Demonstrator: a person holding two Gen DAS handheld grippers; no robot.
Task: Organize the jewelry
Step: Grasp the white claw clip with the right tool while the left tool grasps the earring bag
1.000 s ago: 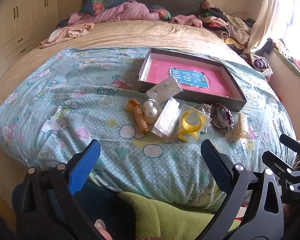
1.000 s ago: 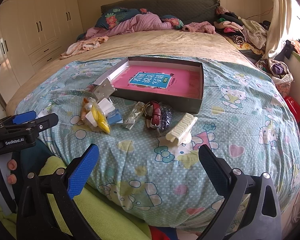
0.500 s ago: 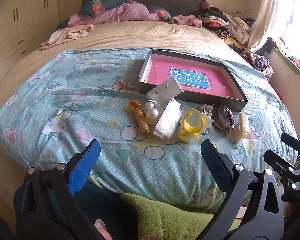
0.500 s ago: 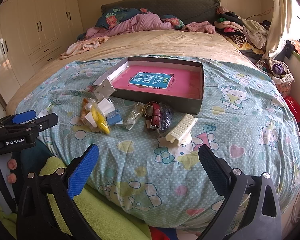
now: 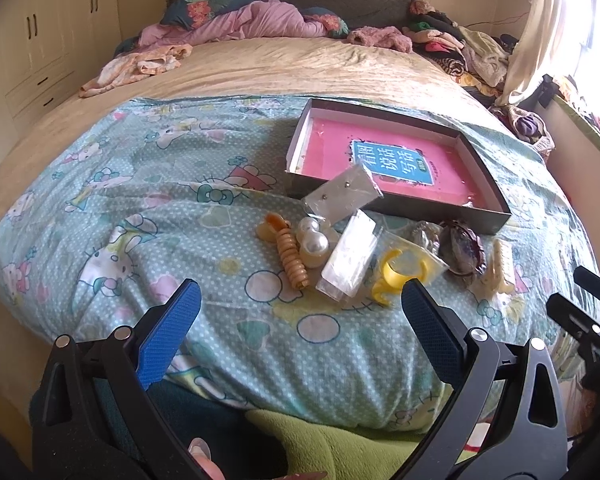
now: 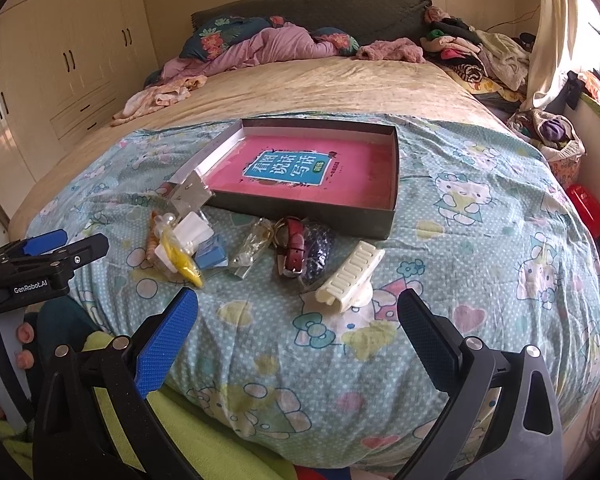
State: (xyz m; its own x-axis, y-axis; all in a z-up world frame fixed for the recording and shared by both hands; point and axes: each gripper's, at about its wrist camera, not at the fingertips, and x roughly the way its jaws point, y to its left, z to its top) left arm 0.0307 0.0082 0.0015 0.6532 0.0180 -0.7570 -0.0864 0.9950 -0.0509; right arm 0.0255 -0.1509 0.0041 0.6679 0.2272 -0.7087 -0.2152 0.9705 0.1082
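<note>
A shallow dark box with a pink book lining its bottom lies on the cartoon-print blanket. In front of it sits a heap of jewelry and hair things: an amber spiral clip, pearl pieces, clear packets, a yellow ring in a bag, a red strap, dark beads and a cream claw clip. My left gripper hangs open short of the heap. My right gripper is open just before the cream clip.
The bed's near edge curves below the heap, with green fabric under both grippers. Bedding and clothes pile at the headboard. Wardrobes line the left wall. A hand's fingers hold the left tool.
Both views have crept slightly forward and down toward the heap. Nothing on the blanket has moved, and both grippers stay open.
</note>
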